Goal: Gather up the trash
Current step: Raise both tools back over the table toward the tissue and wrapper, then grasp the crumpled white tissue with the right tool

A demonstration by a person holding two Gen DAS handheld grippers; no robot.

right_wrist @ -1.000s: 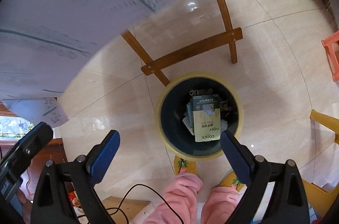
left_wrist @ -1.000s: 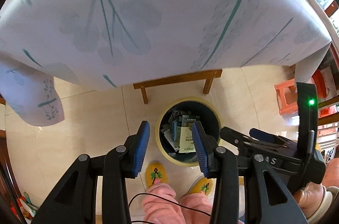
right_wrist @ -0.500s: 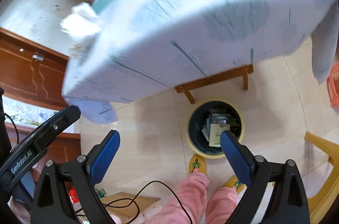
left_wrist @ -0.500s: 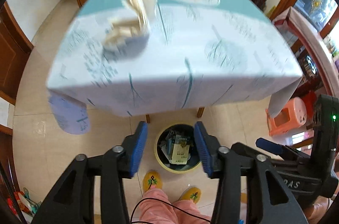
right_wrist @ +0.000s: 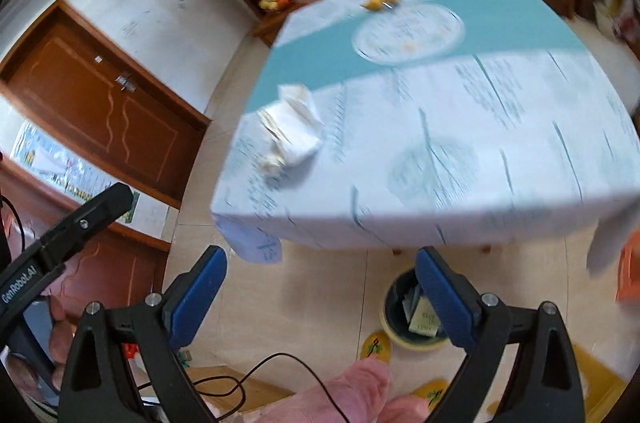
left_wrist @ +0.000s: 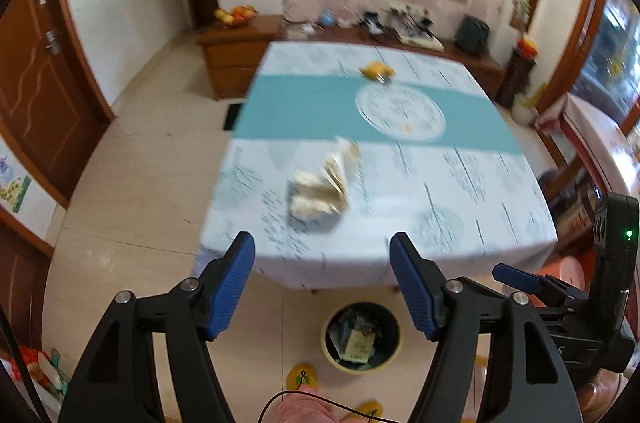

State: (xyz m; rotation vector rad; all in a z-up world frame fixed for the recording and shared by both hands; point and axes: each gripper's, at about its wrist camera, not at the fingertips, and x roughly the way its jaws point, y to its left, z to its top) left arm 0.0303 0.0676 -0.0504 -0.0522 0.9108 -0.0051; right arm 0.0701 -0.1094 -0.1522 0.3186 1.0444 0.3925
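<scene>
Trash collection part done: the bin, below and between the left gripper jaws, holds cartons, while crumpled paper and a yellow scrap wait on the table ahead. Left and right gripper jaws are spread, empty.

Table under pale leaf-print tablecloth, teal band across middle. On cloth: crumpled white paper wad, near front-left corner, just short of band. Yellow scrap beyond band, toward far edge, blurred. Tiled floor below. On floor: round waste bin with cream rim, just past table's front edge, paper and cartons inside.
</scene>
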